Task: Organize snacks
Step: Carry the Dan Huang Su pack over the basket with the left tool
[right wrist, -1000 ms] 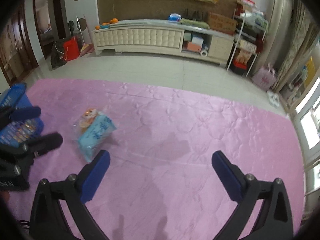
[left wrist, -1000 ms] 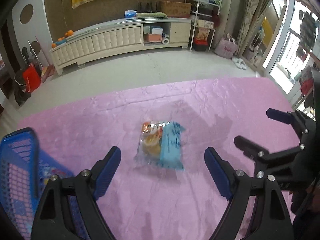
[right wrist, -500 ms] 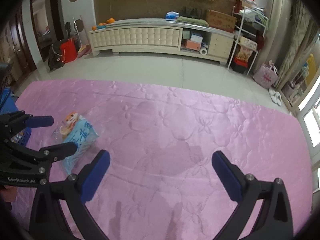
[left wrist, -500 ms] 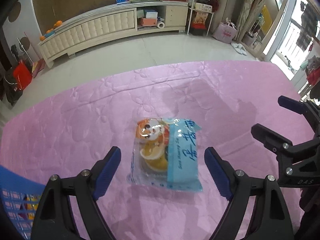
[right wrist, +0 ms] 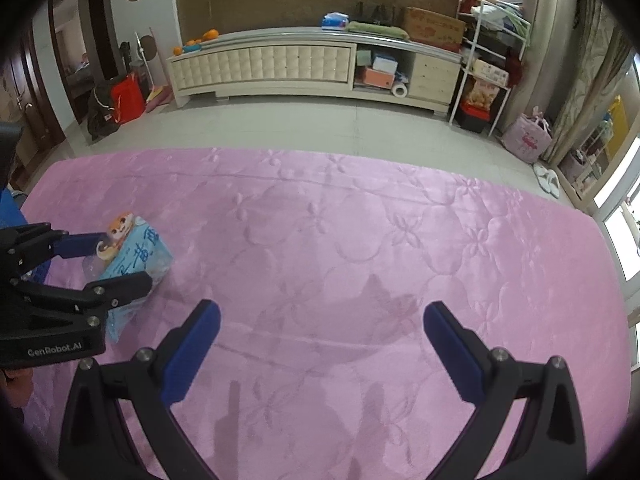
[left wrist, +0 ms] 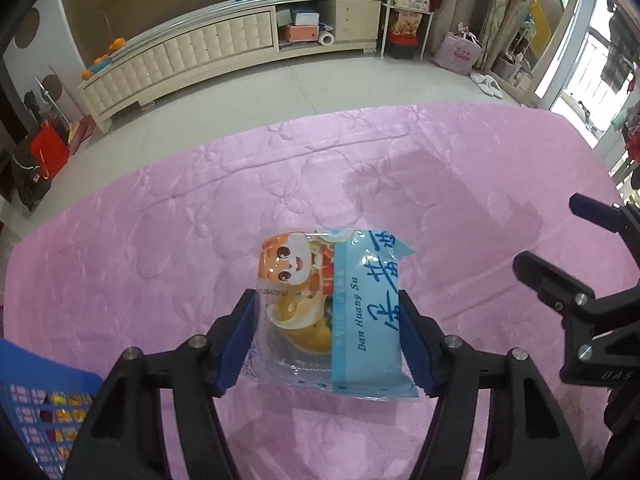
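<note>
Here the left gripper (left wrist: 326,340) is closing its jaws around a snack packet (left wrist: 332,312) lying mid-cloth (left wrist: 200,200), the right gripper (right wrist: 320,344) spread and empty; next, probably, lift toward the basket (left wrist: 40,420) at eight o'clock.

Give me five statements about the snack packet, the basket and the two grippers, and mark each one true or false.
1. The snack packet lies on the pink cloth. True.
2. The packet sits between the fingers of the left gripper. True; its jaws are closing on it.
3. The right gripper holds a second packet. False: nothing is between its fingers, which stand wide apart.
4. The blue basket is red. False: it is blue, with colourful packets showing through its mesh.
5. The packet's wrapper is plain black. False: it is light blue and clear, with a cartoon animal printed on it.
</note>
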`<state>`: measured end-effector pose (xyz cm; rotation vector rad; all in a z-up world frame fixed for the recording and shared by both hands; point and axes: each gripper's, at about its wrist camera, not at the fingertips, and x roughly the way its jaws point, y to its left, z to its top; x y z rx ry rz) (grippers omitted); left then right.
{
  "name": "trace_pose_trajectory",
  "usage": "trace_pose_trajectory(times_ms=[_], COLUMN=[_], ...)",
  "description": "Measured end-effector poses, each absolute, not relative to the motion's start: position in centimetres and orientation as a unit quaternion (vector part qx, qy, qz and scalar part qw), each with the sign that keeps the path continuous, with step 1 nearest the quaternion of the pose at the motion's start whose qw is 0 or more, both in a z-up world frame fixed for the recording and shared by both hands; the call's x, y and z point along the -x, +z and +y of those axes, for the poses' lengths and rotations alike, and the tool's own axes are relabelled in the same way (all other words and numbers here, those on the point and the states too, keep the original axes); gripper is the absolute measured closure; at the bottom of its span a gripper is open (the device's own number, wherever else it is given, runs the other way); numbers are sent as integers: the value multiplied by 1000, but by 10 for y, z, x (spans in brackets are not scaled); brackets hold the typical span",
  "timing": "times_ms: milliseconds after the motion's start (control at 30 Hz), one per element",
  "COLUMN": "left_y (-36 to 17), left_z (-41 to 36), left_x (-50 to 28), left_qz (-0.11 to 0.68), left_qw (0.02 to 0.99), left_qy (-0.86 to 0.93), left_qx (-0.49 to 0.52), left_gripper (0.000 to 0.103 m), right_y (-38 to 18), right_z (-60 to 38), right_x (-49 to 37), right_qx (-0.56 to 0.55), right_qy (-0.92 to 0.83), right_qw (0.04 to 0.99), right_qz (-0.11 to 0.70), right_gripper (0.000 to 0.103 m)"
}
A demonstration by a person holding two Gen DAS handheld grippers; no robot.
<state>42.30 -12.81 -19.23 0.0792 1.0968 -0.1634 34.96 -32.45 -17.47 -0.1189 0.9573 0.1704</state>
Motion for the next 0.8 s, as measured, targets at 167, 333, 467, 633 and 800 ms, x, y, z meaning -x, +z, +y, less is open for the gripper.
trace_pose_trajectory(times_ms=[167, 333, 467, 633, 800], left_y=[-175, -157, -139, -116, -94], left_z=[-124, -124, -116, -103, -91], left_x=[-405, -382, -362, -334, -305], left_qz=[505, 492, 478, 461, 443], left_qw=[859, 867, 876, 885, 895], left_qy=[-75, -71, -65, -63, -59], left_qx=[-19, -27, -20, -14, 0], left_gripper=[39, 39, 39, 39, 39], right_y=[-165, -146, -124, -96, -76], right_z=[-320, -313, -305, -294, -288], right_x=[-338, -323, -308, -289, -271], right_qx=[49, 30, 30, 43, 48], right_qy=[84, 94, 104, 112, 113], right_qw=[884, 887, 892, 899, 903], right_qz=[458, 452, 438, 420, 413], right_gripper=[0, 0, 0, 0, 0])
